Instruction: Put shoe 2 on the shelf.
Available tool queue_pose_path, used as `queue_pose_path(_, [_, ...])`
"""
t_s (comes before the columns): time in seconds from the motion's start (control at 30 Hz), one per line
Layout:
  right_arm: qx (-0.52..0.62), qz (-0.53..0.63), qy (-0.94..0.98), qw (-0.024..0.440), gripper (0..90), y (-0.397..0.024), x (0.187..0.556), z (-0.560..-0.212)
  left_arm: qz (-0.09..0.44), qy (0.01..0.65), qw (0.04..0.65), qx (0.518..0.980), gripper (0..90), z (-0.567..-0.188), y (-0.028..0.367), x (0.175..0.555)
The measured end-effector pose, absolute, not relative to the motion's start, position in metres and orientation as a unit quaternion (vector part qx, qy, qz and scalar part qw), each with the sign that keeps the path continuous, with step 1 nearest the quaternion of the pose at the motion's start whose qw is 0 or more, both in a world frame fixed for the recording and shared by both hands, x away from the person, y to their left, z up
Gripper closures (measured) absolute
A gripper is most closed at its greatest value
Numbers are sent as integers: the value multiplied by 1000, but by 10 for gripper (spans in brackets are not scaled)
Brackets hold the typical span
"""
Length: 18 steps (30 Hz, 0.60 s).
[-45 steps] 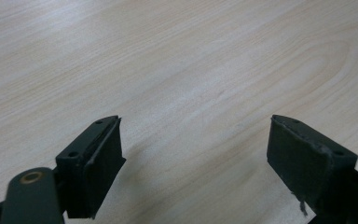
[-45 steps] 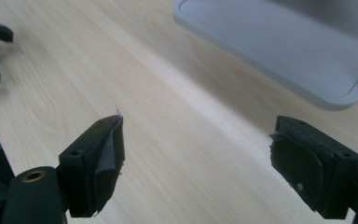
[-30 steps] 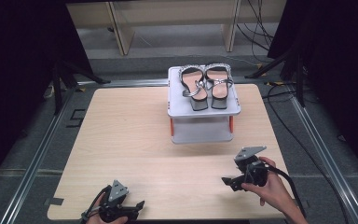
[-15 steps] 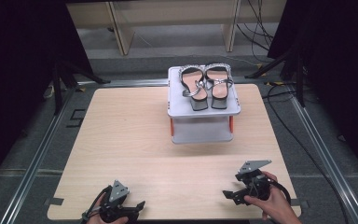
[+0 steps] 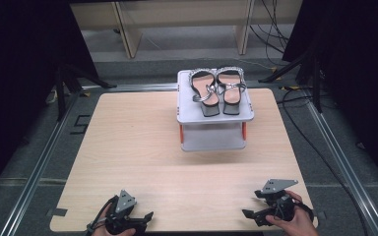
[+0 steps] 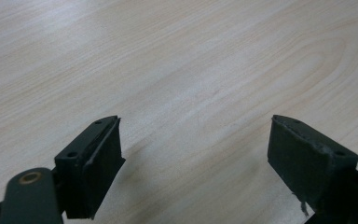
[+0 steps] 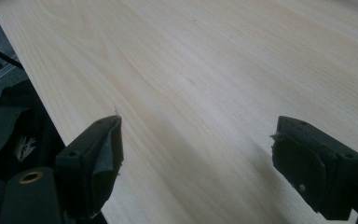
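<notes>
A pair of silver strappy sandals (image 5: 216, 88) sits side by side on top of a small grey shelf rack (image 5: 184, 110) at the far middle of the wooden table (image 5: 142, 147). My left gripper (image 5: 145, 219) rests at the front left edge, open, its jaws wide apart over bare wood (image 6: 196, 126). My right gripper (image 5: 250, 205) lies at the front right, held by a hand, also open with nothing between its jaws (image 7: 198, 135). Both grippers are far from the sandals.
The rack has orange posts (image 5: 180, 132) and a lower shelf. Metal rails (image 5: 44, 157) run along the table's left and right sides. Cables (image 5: 295, 118) lie on the floor at the right. A wooden frame stands behind the table.
The right gripper has moved back toward the table's front edge and lower. The left gripper has stayed put.
</notes>
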State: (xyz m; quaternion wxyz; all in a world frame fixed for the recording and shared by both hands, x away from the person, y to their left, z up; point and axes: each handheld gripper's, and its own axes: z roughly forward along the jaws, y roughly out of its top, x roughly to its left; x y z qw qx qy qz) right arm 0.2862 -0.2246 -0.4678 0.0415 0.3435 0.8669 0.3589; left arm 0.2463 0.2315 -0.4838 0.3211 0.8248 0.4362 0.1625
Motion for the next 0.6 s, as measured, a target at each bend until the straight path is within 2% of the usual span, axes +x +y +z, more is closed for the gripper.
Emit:
queue_pose_path(0.27, [334,365,867,57,177,-227,285,-463,165,441,320,822,169,-485,229,246])
queue_pose_path(0.6, [336,358,870,49,176,-226,286,-465,162,439,323,823,169,-484,229,246])
